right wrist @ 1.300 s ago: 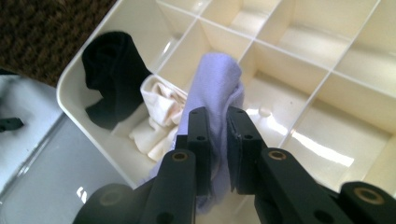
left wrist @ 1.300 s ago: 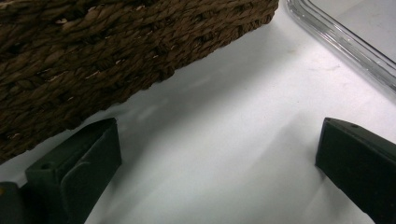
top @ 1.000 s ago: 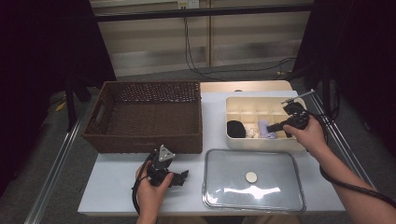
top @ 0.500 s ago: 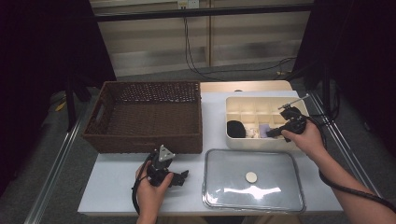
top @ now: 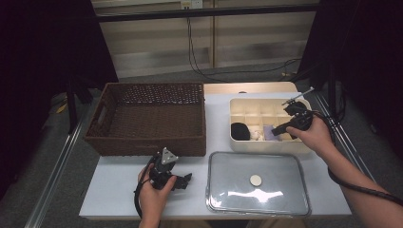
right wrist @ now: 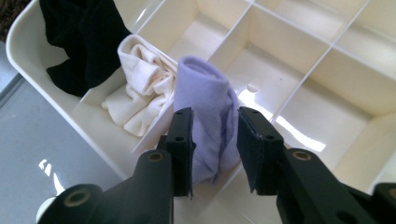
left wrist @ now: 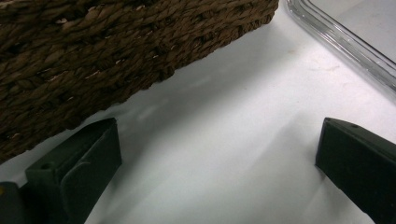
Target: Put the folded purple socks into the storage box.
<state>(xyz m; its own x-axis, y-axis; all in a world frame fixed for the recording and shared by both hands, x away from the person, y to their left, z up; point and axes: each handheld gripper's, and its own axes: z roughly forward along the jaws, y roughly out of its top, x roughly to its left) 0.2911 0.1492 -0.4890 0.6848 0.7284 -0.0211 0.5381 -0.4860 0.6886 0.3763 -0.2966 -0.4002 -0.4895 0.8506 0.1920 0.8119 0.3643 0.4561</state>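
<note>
At the left, the left gripper [top: 184,179] is resting low over the white table [left wrist: 224,154], its jaws standing wide apart with only bare tabletop between them. Ahead of it and to its left the woven brown basket [left wrist: 116,51] is rising; ahead and to its right the rim of the clear lid [left wrist: 345,44] is lying flat. It is sitting well away from the sock work.

Moving right, the cream divided box [right wrist: 322,60] is lying beyond the lid, and the right gripper [right wrist: 215,140] is reaching down into it. Its jaws have just been opening, and the rolled lilac sock [right wrist: 205,107] is standing between them. The pads are now flanking the roll with a thin gap showing on the right side, so the grip is looking released or nearly so rather than clamped.

The relation that matters: the sock is lying straight ahead of the right gripper, between its pads, with its long axis running away from the gripper, roughly upright in a front compartment. The right hand [top: 311,135] is by far the nearer one. A clean retreat would probably need to go back along that axis so the pads are not dragging the roll out.

The sock is looking soft, pale violet, rolled into a fat tube. Just to the gripper's left a cream sock [right wrist: 137,93] is filling the neighbouring cell, and farther left a black sock [right wrist: 79,37] is bunching in the corner cell.
</note>
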